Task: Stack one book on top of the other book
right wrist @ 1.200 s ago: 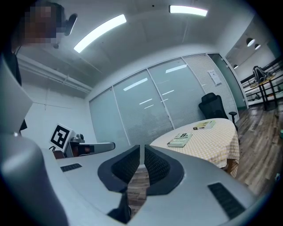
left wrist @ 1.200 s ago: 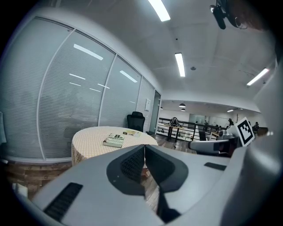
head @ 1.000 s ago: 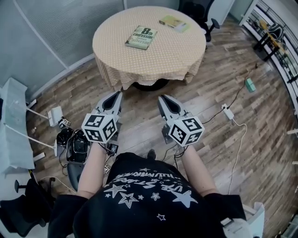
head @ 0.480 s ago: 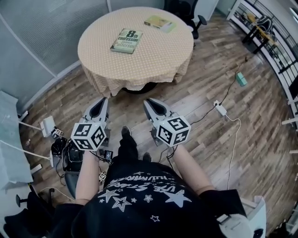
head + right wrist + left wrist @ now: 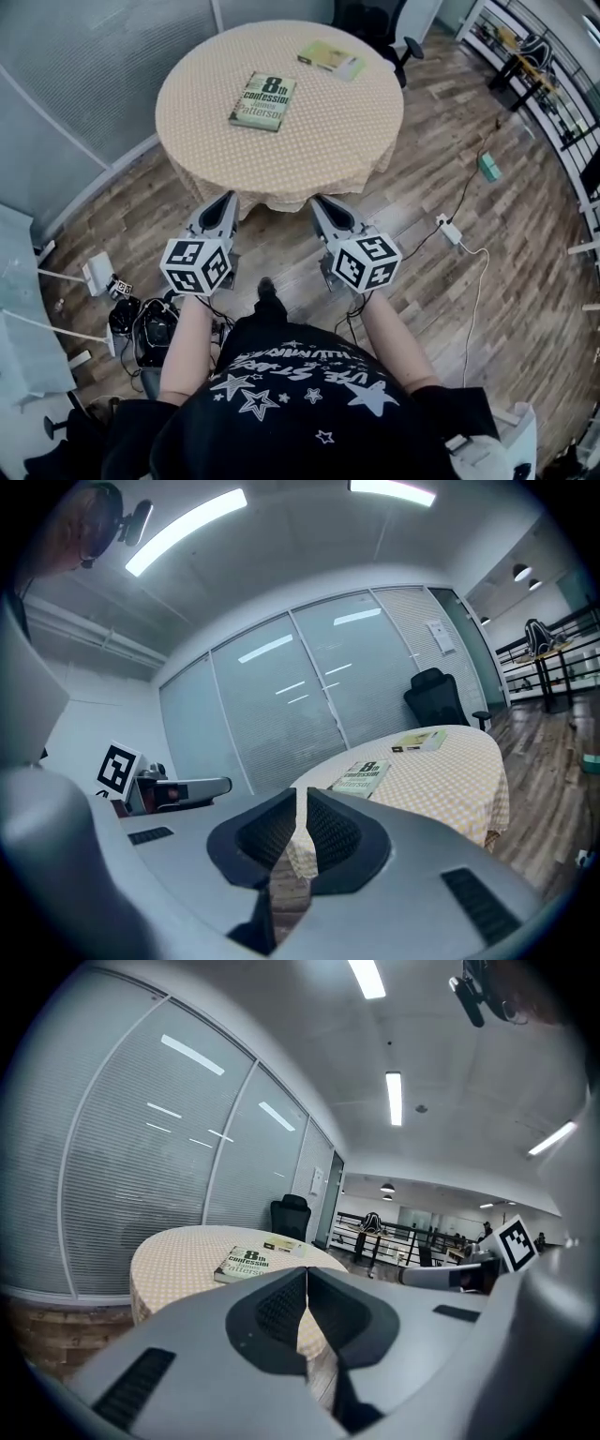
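Left gripper [image 5: 228, 196] [image 5: 306, 1270]: jaws clenched tip to tip, nothing between them; held in the person's left hand, pointing toward the surface.

Right gripper [image 5: 319, 199] [image 5: 300, 795]: jaws pressed shut, empty; held level with the left one, the two side by side and apart, a strip of wooden floor [image 5: 272, 246] showing between them.

Surface [image 5: 309, 131]: round, draped in a pale checked cloth; both gripper tips sit just short of its near rim, over the floor, touching nothing.

Green book [image 5: 262, 100] [image 5: 251, 1263] [image 5: 364, 775]: flat, cover up, left of the surface's centre; ahead of the left gripper and well apart from both grippers; bare cloth lies between it and the near rim.

Yellow book [image 5: 331, 59] [image 5: 281, 1244] [image 5: 419, 741]: flat near the far rim, toward the right; beyond the green book and well apart from it; farthest from the grippers; the two books unstacked.

Edges and room: cloth bare around both books on all sides; hem hangs down over the near rim; floor open between the person and the surface.

Surroundings: glass partition [image 5: 94, 75] running close along the surface's left side; black office chair [image 5: 370, 19] just behind the far rim; white power strip [image 5: 450, 228] with its cable on the floor to the right; small teal object [image 5: 488, 168] on the floor farther right; black gear and cables [image 5: 150, 323] on the floor at the person's left.
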A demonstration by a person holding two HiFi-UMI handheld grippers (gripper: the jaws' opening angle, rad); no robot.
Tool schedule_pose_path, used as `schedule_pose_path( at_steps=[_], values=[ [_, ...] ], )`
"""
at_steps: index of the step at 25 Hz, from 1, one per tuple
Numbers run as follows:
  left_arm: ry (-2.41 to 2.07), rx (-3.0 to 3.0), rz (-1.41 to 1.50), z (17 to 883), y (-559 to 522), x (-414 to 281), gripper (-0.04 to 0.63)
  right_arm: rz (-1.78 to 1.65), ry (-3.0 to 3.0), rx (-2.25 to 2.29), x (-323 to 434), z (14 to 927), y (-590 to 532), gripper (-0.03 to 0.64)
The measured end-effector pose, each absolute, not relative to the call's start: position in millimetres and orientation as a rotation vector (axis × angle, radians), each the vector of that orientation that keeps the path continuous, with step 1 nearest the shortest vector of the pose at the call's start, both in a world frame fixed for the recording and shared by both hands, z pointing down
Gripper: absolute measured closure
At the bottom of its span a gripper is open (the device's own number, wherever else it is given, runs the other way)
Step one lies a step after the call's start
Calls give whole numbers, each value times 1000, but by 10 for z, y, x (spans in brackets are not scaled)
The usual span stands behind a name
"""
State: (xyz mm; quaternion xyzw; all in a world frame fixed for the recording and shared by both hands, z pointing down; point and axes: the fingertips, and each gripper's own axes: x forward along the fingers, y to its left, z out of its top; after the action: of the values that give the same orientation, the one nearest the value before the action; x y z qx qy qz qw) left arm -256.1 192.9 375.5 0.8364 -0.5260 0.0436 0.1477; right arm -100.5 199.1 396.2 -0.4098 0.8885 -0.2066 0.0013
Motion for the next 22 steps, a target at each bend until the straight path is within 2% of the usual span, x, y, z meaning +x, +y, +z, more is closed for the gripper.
schedule_pose_path(
  at_steps=[22],
  values=[
    [-1360,2432,173,4029,210,-3340,584,-749,2708,-1476,-1728,4206,384,569]
  ],
)
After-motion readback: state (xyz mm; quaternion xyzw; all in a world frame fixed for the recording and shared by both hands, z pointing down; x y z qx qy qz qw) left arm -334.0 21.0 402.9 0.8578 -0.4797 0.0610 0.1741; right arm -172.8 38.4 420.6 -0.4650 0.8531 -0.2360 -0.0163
